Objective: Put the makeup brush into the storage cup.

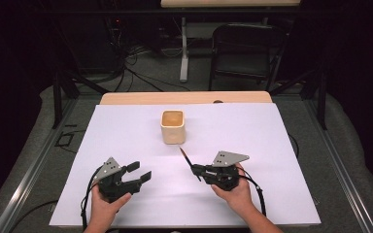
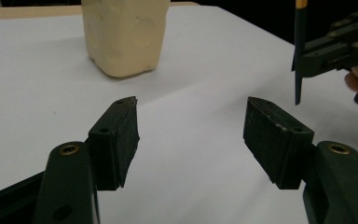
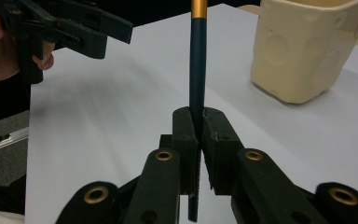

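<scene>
- The cream cup (image 1: 173, 126) stands alone near the table's (image 1: 252, 131) far middle, the one obstacle on the white sheet.
- Bare sheet lies on both sides of the cup.
- The left gripper (image 1: 138, 172) and right gripper (image 1: 198, 171) stand well apart, with bare sheet between them.
- The pencil (image 1: 185, 157) slants from the right gripper toward the cup, ending short of it.

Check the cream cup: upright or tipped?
Upright. The cream cup stands on its base on the white sheet, its open mouth facing up in the high view.

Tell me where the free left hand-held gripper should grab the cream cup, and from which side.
Grip the cream cup across two opposite flat walls near mid-height, coming in level from the person's side. It stands upright, squarish with rounded corners, nothing beside it. The left hand-held gripper is open and empty; whether its jaws span the cup is unclear, else pinch one wall over the rim.
</scene>
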Tool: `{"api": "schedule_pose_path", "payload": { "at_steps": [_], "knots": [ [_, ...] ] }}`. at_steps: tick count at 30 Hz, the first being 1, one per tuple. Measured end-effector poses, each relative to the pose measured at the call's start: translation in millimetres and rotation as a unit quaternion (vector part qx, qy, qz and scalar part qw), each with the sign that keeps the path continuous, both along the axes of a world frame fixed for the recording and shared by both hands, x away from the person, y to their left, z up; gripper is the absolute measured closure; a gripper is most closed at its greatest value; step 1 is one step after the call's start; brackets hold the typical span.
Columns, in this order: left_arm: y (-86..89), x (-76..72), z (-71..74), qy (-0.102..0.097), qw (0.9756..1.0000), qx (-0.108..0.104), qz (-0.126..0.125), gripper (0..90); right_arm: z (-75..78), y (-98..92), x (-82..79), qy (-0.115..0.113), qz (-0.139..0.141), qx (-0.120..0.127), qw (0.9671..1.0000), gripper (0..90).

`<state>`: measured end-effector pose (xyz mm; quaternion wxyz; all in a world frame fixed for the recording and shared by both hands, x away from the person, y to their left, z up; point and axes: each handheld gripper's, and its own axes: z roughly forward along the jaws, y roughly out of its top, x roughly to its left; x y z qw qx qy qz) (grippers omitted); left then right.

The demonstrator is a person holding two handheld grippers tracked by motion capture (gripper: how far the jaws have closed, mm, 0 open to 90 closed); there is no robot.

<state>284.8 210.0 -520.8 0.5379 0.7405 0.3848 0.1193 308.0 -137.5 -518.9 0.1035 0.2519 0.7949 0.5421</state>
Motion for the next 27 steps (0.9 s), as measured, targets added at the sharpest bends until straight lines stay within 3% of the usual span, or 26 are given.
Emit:
{"api": "schedule_pose_path", "payload": {
  "at_steps": [7,20,27],
  "knots": [
    [-8.7,5.8,8.8,-0.005,0.9999,-0.008,-0.012,35.6,1.0,-0.9,0.1,0.001,-0.004,0.001,1.0000,83.7],
    [-31.9,20.0,21.4,0.005,0.9976,-0.060,-0.035,35.6,2.2,-3.4,1.6,0.001,-0.011,0.011,0.9999,83.7],
    [-46.0,24.5,27.1,0.007,0.9978,-0.053,-0.039,35.5,3.0,-5.1,2.4,0.000,-0.016,0.017,0.9997,83.7]
  ]
}}
